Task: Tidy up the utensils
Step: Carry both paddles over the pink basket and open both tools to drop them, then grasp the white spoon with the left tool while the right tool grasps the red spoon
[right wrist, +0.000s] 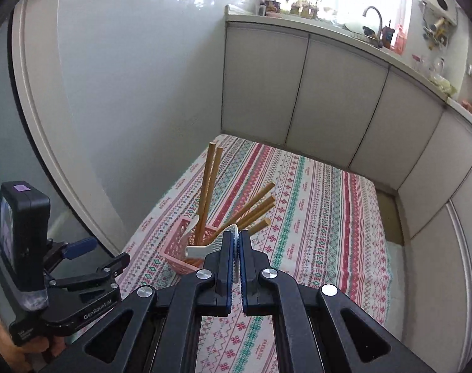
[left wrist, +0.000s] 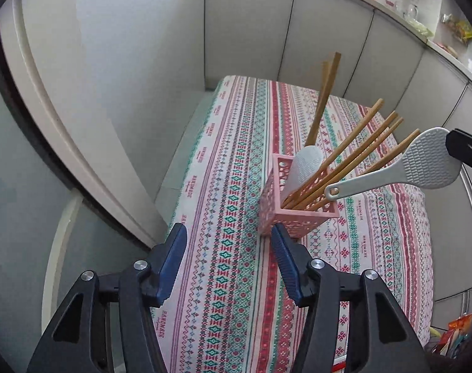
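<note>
A pink perforated utensil basket stands on the patterned tablecloth. It holds several wooden chopsticks and a white rice paddle. My right gripper is shut on the head of a second white rice paddle, held above the basket with its handle end over the rim. In the right wrist view the paddle's handle points at the basket. My left gripper is open and empty, just in front of the basket.
The table sits in a corner between a grey wall and white cabinet doors. A counter with a tap and jars runs above. The left gripper also shows at the left of the right wrist view.
</note>
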`<state>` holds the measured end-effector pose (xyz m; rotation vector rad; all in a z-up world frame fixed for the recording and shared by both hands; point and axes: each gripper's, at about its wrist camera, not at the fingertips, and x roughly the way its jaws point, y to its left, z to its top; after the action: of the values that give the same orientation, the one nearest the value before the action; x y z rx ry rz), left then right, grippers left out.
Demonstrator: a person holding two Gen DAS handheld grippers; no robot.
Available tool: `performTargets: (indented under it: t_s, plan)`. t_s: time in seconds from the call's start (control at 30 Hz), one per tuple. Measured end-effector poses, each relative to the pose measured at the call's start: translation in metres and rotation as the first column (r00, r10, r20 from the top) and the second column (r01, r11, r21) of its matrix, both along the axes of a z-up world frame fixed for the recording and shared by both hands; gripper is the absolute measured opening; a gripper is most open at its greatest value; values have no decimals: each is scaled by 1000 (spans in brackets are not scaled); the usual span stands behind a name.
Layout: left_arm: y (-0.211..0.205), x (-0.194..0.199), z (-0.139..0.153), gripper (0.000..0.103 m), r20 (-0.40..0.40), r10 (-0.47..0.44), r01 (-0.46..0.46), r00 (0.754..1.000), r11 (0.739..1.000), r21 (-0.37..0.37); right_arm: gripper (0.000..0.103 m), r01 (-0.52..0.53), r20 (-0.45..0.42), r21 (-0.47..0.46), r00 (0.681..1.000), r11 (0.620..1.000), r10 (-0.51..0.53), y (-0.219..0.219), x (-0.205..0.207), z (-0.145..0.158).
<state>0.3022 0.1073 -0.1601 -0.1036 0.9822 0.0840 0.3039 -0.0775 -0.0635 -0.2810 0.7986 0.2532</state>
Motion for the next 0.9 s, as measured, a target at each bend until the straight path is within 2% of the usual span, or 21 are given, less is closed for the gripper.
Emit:
performTargets:
  t_s: [0.13,0.27,0.43,0.6,0.73,0.8,0.9]
  plan:
    - [8,2,-4,59,-11,7,-7,1000,1000,-10,4,-10,-16,-117,1000,993,8,29,14,-19]
    - [8,3,-3,59,-10,-4,3,1000,1000,-15,4,-19,-59,-147,998,989,10,43,27,-36]
    - [5,4,-4,59,-10,-13,12,1000,1000,-8,6,-38,-91,-84,995,996,30,43,33,-38]
    - [1,2,-5,59,-21,-22,22,1000,1000,-3,32,-36,-77,-9,996,999,35,33,21,-18]
    - [-5,-1,-4,59,-22,-42,42,999,999,8,35,-30,-69,34,997,999,32,10,4,-8]
    - [-9,-3,-3,59,-23,-55,55,998,998,16,41,-17,-79,59,997,998,22,-5,-7,-8]
    - [-18,-7,-3,59,-31,-79,80,996,996,28,43,10,-103,85,995,996,-1,-28,-21,-12]
